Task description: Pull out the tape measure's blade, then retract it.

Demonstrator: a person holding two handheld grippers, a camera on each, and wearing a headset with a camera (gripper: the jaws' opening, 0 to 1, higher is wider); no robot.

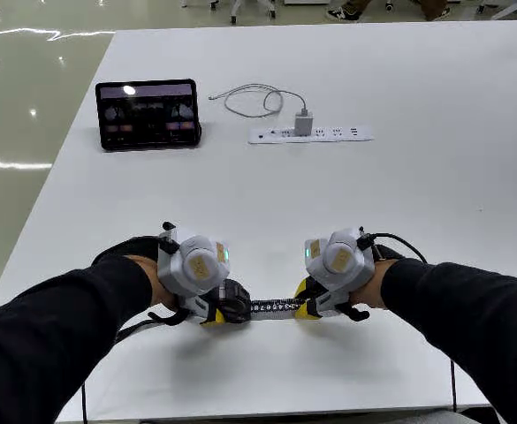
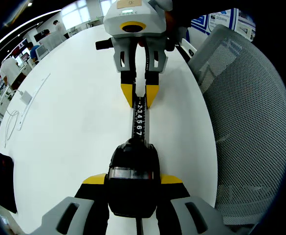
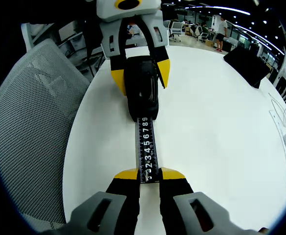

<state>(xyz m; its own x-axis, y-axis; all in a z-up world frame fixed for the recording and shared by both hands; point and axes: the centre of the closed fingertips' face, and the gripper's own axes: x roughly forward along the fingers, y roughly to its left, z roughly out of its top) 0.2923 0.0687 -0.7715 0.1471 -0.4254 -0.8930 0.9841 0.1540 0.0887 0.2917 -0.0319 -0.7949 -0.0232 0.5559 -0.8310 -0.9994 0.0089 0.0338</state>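
A black tape measure case (image 1: 233, 305) (image 2: 133, 178) (image 3: 142, 90) rests near the table's front edge, and my left gripper (image 1: 214, 314) (image 2: 133, 183) is shut on it. A short stretch of dark blade with white numbers (image 1: 276, 306) (image 2: 139, 117) (image 3: 147, 149) runs out from the case to my right gripper (image 1: 307, 308) (image 3: 148, 175), which is shut on the blade's end. The two grippers face each other a small distance apart. In the left gripper view the right gripper (image 2: 139, 98) pinches the blade tip with its yellow fingertips (image 2: 128, 93).
On the white table (image 1: 373, 194), a black tablet (image 1: 147, 113) stands at the back left. A white power strip (image 1: 311, 133) with a charger and coiled cable (image 1: 254, 97) lies behind the grippers. A grey mesh chair (image 2: 250, 122) (image 3: 30, 127) sits at the table's near edge.
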